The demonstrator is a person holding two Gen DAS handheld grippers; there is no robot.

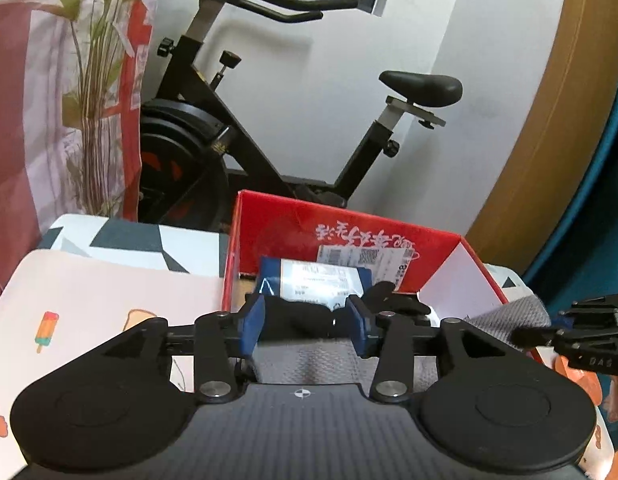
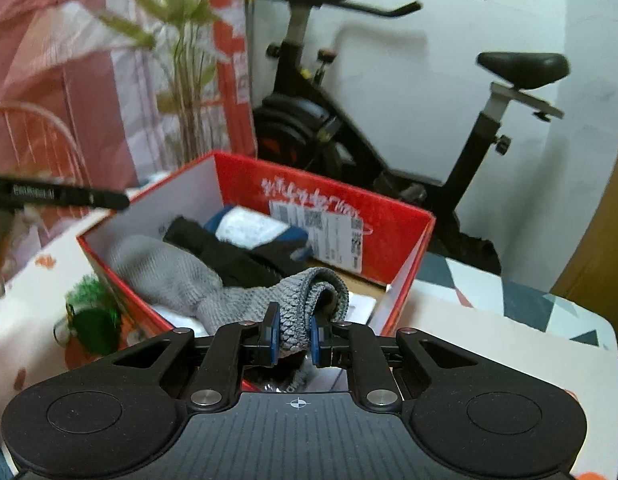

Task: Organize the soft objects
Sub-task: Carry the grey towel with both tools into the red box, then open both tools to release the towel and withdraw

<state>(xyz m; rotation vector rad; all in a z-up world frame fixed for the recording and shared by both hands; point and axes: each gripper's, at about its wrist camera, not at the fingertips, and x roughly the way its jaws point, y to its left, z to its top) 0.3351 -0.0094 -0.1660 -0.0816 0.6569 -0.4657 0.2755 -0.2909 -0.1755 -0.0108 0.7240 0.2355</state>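
A red cardboard box (image 1: pixel 293 224) stands open on the table. In it lie a black cloth (image 1: pixel 297 320) and a blue-and-white packet (image 1: pixel 317 280). A grey knitted cloth (image 1: pixel 309 356) hangs over the box's near edge. My left gripper (image 1: pixel 307 320) hovers open above that edge, its blue pads apart and pressing on nothing. My right gripper (image 2: pixel 293 334) is shut on one end of the grey knitted cloth (image 2: pixel 297 312), whose other part rests in the red box (image 2: pixel 389 236) beside the black cloth (image 2: pixel 229 256). The right gripper's tip (image 1: pixel 581 336) also shows at the right edge.
Behind the table stand a black exercise bike (image 1: pixel 269 128), a potted plant (image 1: pixel 97 92) and a pink curtain (image 1: pixel 13 120). A pink mat (image 1: pixel 89 300) with an ice-lolly print lies left of the box. A green fluffy toy (image 2: pixel 93 320) sits by the box's left side.
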